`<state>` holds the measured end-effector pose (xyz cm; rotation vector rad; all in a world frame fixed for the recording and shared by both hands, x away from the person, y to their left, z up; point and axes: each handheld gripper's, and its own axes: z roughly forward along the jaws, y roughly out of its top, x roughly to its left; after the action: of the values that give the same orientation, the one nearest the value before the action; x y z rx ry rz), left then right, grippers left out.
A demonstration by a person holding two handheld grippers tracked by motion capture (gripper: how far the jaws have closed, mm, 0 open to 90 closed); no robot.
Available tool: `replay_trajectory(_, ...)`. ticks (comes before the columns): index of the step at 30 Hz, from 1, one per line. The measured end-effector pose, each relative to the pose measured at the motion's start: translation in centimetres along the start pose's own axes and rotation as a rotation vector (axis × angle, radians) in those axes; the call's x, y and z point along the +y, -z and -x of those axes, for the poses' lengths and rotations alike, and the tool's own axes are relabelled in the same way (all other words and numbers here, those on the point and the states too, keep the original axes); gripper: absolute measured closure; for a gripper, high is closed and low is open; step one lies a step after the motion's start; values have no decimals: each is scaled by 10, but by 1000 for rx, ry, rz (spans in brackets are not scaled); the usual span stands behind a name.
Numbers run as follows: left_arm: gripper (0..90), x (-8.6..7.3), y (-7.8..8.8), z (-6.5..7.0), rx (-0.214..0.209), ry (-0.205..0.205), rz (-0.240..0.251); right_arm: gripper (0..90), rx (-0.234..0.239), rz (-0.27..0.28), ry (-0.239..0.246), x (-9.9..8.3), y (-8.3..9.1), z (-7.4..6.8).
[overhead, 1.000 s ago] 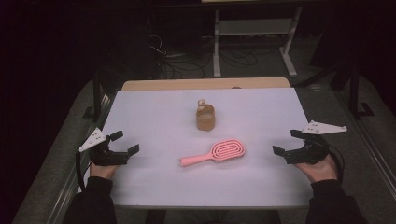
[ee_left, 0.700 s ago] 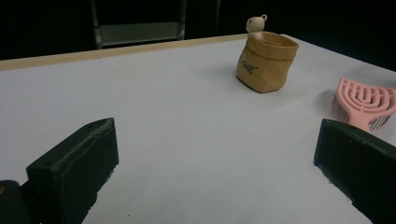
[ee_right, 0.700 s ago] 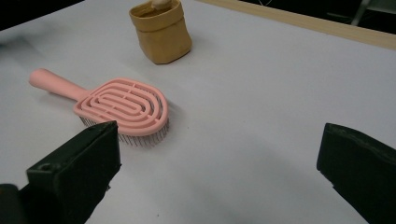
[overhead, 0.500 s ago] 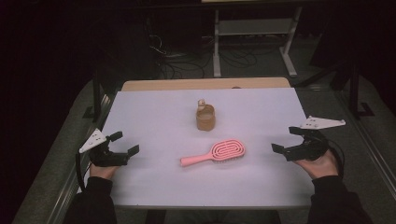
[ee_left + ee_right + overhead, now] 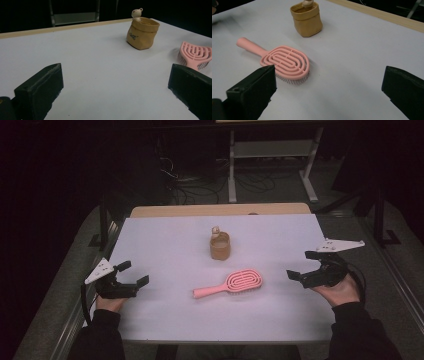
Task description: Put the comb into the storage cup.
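Note:
A pink hairbrush (image 5: pixel 230 285) (image 5: pixel 279 59) (image 5: pixel 195 54) lies flat on the white table (image 5: pixel 170 245), handle pointing left. Behind it stands a small tan pouch (image 5: pixel 220 246) (image 5: pixel 142 33) (image 5: pixel 306 20) with a pale figure sticking out of its top. My left gripper (image 5: pixel 135 273) (image 5: pixel 115 87) rests open near the table's left edge, nothing between its jaws. My right gripper (image 5: pixel 303 265) (image 5: pixel 329 87) is open at the right side, aimed at the brush head from a short distance, holding nothing.
A wooden strip (image 5: pixel 220 210) runs along the table's far edge. Beyond it are a metal shelf frame (image 5: pixel 272 157) and cables on the dark floor. Grey floor panels flank the table on both sides.
My right gripper has drifted slightly left and lower toward the brush. The left gripper, brush and pouch have stayed put.

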<state>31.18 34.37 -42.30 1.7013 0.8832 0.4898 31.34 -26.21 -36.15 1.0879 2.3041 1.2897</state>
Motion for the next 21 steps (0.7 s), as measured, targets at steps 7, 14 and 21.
replay_trajectory(7, 0, 0, 0, 0, 3, -1, 4, 0, 18, -12, 17, 11, -4, -6)
replay_trajectory(14, 0, 0, 0, 0, 1, -5, 0, 0, 25, -36, 36, 21, -11, -10)
replay_trajectory(21, 0, 0, 0, 0, 0, -5, 1, 0, 45, -62, 62, 33, -22, -17)
